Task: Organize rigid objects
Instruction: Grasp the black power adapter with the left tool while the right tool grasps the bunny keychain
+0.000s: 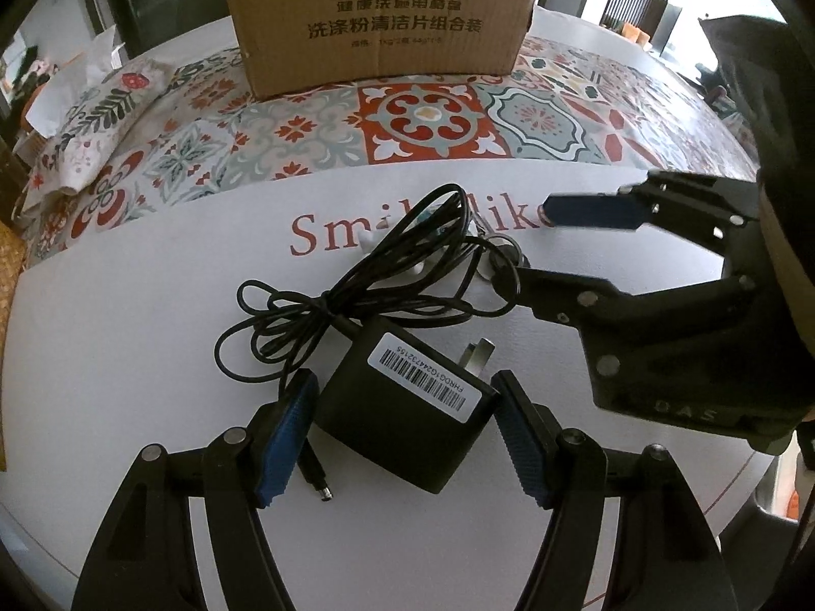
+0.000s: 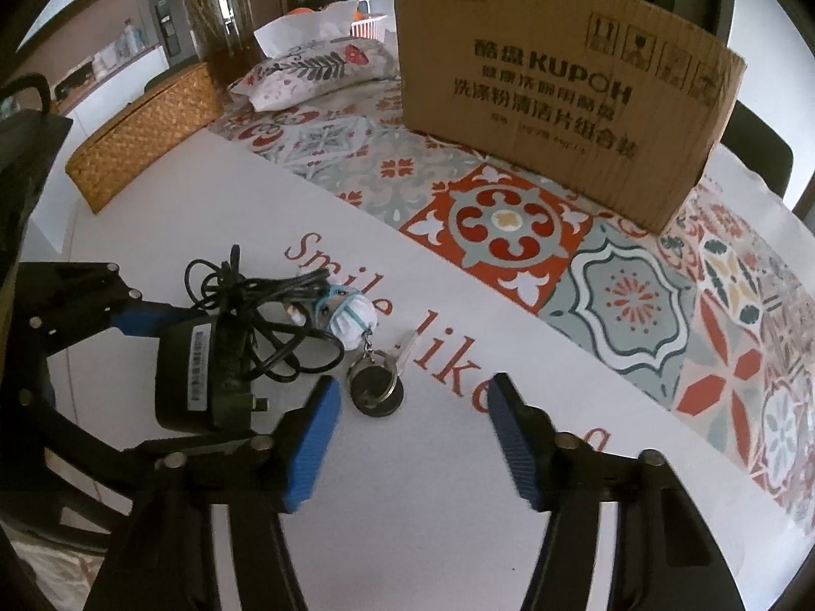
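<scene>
A black power adapter (image 1: 407, 412) with a barcode label and a tangled black cable (image 1: 387, 265) lies on the white table. My left gripper (image 1: 405, 438) is open, its blue pads on either side of the adapter, not touching it. A keychain with a black fob (image 2: 376, 393), keys and a small white plush charm (image 2: 349, 318) lies beside the cable. My right gripper (image 2: 412, 438) is open and empty, just short of the fob; it also shows in the left wrist view (image 1: 530, 244). The adapter also shows in the right wrist view (image 2: 198, 377).
A brown cardboard box (image 1: 379, 20) stands at the back on a patterned runner (image 1: 423, 122). A floral cushion (image 2: 310, 71), a woven basket (image 2: 142, 137) and a vase of dried stems (image 2: 224, 5) sit to the left.
</scene>
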`<state>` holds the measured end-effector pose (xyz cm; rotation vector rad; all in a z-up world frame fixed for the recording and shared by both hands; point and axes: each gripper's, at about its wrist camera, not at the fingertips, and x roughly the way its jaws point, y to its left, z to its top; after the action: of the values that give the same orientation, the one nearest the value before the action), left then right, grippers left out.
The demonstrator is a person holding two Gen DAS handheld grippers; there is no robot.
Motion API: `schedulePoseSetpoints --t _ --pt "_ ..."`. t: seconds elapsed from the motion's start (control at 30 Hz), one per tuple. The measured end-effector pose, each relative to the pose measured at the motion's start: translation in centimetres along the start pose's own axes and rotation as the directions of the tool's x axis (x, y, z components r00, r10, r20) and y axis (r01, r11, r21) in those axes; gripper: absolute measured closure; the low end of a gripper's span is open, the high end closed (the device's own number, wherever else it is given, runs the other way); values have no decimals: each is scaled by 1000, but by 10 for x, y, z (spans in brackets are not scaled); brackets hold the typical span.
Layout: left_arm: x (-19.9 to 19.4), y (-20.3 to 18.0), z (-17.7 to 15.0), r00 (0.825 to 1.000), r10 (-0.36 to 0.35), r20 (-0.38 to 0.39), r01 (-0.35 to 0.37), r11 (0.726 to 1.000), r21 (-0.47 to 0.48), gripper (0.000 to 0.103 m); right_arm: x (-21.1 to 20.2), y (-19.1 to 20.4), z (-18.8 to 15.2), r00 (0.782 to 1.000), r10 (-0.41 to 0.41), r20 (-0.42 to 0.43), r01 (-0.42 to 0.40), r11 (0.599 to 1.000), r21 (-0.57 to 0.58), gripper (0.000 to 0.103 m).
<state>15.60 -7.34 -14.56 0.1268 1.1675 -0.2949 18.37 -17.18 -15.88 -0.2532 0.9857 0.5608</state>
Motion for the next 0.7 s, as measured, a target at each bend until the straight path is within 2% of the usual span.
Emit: schedulePoseSetpoints --t 0.1,0.23,0.7 --pt "0 1 0 1000 5 2 -5 1000 -6 34 3 0 1 1000 4 3 -4 1000 5 52" --pt "0 5 0 1000 12 6 -12 1000 -14 34 5 4 3 1000 3 16 -3 1000 -14 62" --pt "-3 29 -1 999 29 22 -27 996 -82 34 17 17 20 999 27 38 -25 999 -45 63"
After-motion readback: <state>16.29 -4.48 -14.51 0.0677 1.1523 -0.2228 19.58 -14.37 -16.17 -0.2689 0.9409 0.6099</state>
